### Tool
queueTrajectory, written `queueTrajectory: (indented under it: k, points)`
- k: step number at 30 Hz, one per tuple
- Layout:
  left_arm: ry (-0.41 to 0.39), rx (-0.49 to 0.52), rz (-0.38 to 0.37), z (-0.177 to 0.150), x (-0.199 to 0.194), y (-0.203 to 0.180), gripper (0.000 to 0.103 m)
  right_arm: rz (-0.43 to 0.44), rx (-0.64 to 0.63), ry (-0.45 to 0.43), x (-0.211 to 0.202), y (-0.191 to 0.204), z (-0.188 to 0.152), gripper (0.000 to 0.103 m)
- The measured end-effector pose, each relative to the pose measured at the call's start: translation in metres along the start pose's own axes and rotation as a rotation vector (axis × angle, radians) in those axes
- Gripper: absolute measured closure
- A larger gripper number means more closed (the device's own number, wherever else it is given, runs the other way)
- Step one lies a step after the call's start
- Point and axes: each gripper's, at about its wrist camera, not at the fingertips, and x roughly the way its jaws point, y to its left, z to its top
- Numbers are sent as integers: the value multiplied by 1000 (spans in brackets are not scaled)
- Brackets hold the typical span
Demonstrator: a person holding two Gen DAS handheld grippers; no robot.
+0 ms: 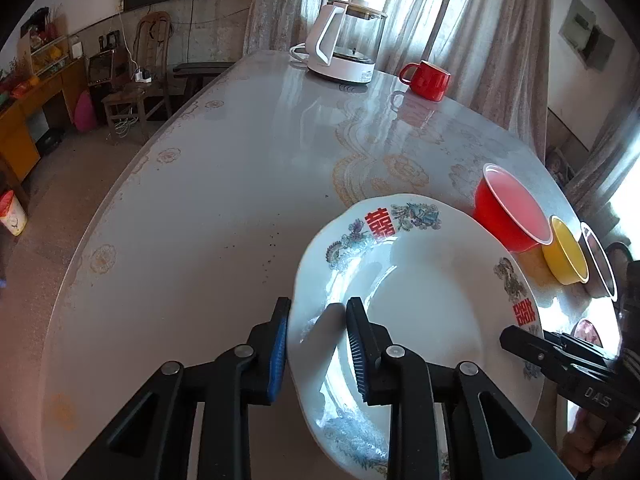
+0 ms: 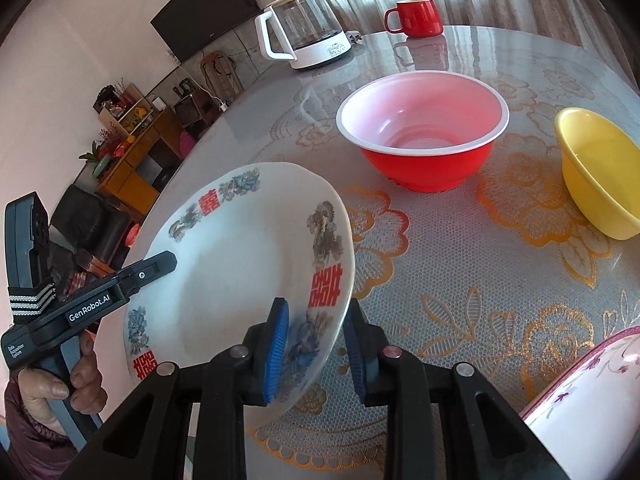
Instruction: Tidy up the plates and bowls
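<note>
A white plate with red characters and dragon motifs is held tilted above the table, one gripper on each side. My left gripper is shut on its near-left rim, one pad under the edge and one finger on the inside. In the right wrist view that gripper shows at the plate's far left edge, held by a hand. My right gripper is shut on the plate's right rim; its tip also shows in the left wrist view. A red bowl and a yellow bowl stand upright beyond.
The round table has a glossy floral cover. A glass kettle and a red mug stand at its far side. A white floral dish lies near right. A metal-rimmed bowl sits beside the yellow one. The table's left edge drops to the floor.
</note>
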Motion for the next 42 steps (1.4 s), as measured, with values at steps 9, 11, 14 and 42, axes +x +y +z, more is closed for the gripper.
queueTrajectory:
  k: [9, 11, 14, 42]
  points:
    - [10, 20, -38, -10, -4, 1, 76, -31, -35, 13, 3, 3, -3, 77]
    - [15, 10, -31, -7, 0, -1, 75, -39, -44, 12, 3, 5, -3, 76]
    - [16, 13, -10, -5, 2, -5, 73, -37, -48, 10, 2, 4, -3, 76]
    - [57, 73, -59, -29, -11, -13, 73, -34, -25, 12, -2, 0, -2, 74]
